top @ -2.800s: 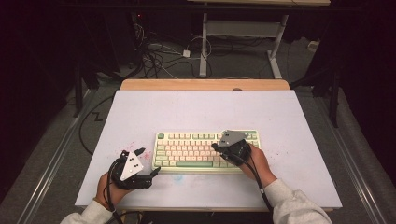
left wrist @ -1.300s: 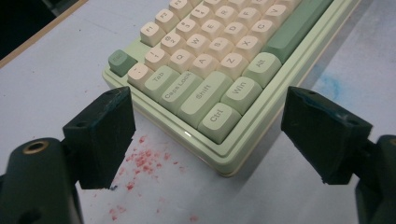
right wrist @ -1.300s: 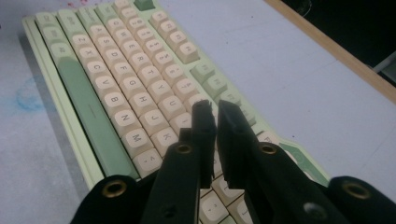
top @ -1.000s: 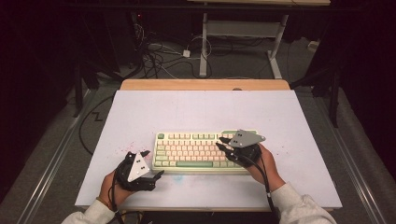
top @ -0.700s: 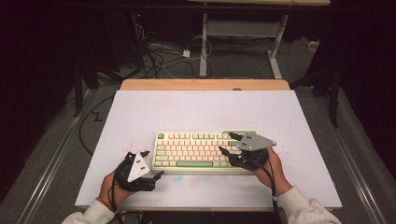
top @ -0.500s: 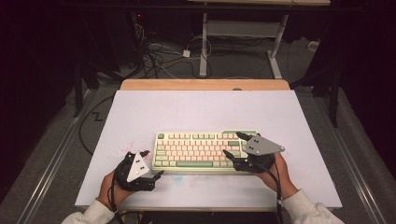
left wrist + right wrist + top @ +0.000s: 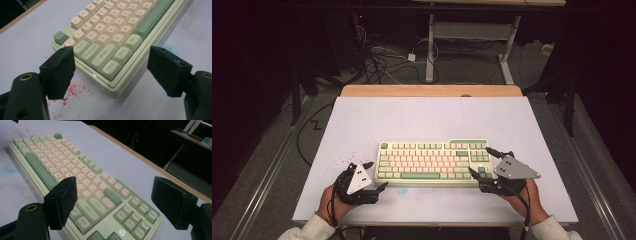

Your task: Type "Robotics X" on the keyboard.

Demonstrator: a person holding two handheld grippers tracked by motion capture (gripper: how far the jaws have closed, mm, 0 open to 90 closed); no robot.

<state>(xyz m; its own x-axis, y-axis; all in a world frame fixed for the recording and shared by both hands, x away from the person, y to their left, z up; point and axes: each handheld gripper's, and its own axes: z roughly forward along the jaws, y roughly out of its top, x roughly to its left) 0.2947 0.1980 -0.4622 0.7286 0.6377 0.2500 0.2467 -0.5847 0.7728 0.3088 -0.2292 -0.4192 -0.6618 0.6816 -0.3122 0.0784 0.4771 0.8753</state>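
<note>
A pale green keyboard [image 7: 434, 162] with cream and green keys lies flat on the white table top [image 7: 432, 117]. My left gripper [image 7: 377, 175] sits at the keyboard's near left corner [image 7: 110, 80]. Its jaws have just been closing a little but stand open, with the corner between them and untouched. My right gripper [image 7: 479, 160] is at the keyboard's right end, over the arrow and navigation keys [image 7: 130, 217]. Its jaws have just been opening and stand wide apart, and nothing is gripped between them.
Red specks [image 7: 347, 159] mark the table left of the keyboard, and a faint blue smear [image 7: 11, 167] lies in front of it. A wooden strip [image 7: 432, 90] edges the far side. Cables [image 7: 382, 60] and a desk frame [image 7: 472, 35] stand on the floor beyond.
My right hand has slid rightward from over the keys to the keyboard's right end, and its jaws have spread apart. My left hand has stayed put.
</note>
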